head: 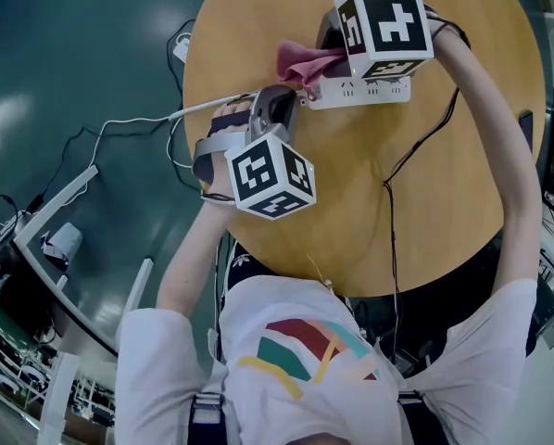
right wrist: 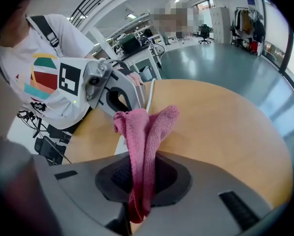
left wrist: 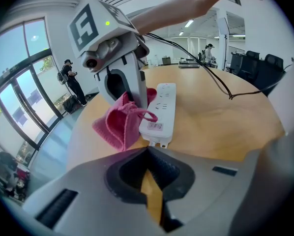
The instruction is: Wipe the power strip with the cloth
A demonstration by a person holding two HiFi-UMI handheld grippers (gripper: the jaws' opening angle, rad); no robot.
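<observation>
There are two grippers, the left gripper (left wrist: 147, 154) and the right gripper (right wrist: 143, 161). Each carries one marker cube, so there are two in all, one on the left (head: 270, 176) and one on the right (head: 385, 28). One round wooden table (head: 444, 202) holds one white power strip (head: 370, 91) and one pink cloth (head: 300, 63). One white cord (head: 138, 121) leads off the strip, and one black cable (head: 416, 146) crosses the tabletop. One person (head: 295, 360) holds the tools. The left gripper view shows two more people, one bystander (left wrist: 72, 81) by the windows and one distant figure (left wrist: 208, 52). It also shows two black office chairs, a nearer chair (left wrist: 274, 65) and a farther chair (left wrist: 250, 60).
</observation>
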